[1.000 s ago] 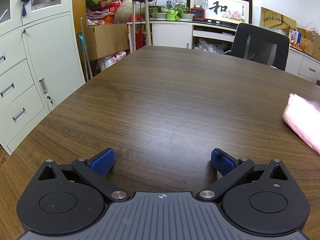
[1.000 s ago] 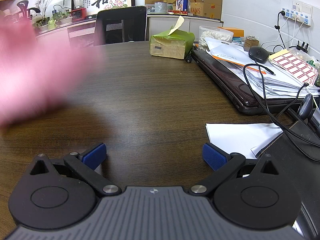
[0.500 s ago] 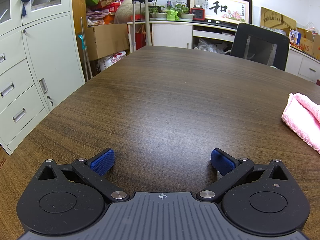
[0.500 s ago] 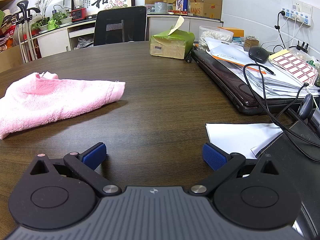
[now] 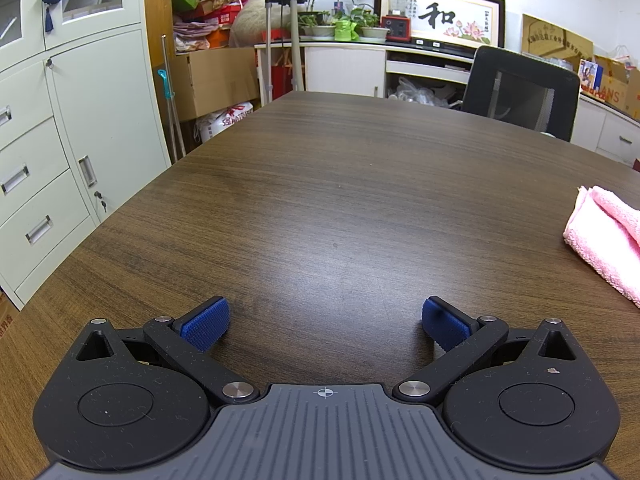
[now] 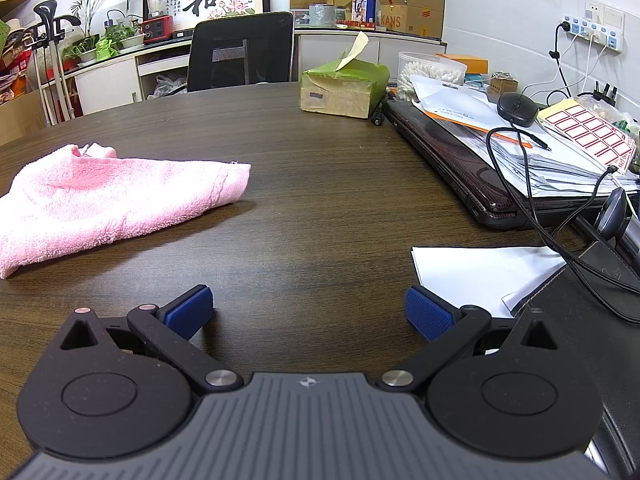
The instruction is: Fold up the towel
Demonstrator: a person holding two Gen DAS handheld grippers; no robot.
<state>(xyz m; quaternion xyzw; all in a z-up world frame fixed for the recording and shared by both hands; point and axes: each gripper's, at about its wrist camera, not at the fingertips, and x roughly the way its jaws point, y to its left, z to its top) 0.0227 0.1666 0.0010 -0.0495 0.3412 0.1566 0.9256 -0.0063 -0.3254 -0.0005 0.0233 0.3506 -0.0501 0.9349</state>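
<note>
A pink towel (image 6: 108, 200) lies crumpled in a loose heap on the dark wooden table (image 6: 328, 184), ahead and to the left of my right gripper (image 6: 308, 312). Its edge also shows at the far right of the left wrist view (image 5: 604, 240). My right gripper is open and empty, low over the table. My left gripper (image 5: 324, 322) is open and empty, low over bare table, with the towel off to its right.
A green tissue box (image 6: 344, 88), a laptop (image 6: 472, 160) piled with papers, a mouse (image 6: 518, 109), cables and a white sheet (image 6: 480, 276) crowd the right side. A black chair (image 6: 240, 52) stands behind the table. Cabinets (image 5: 60, 140) stand past the table's left edge.
One second ago the towel was a pink blur in the air at the right gripper's left. It has dropped and now lies still on the table. Both grippers have stayed put.
</note>
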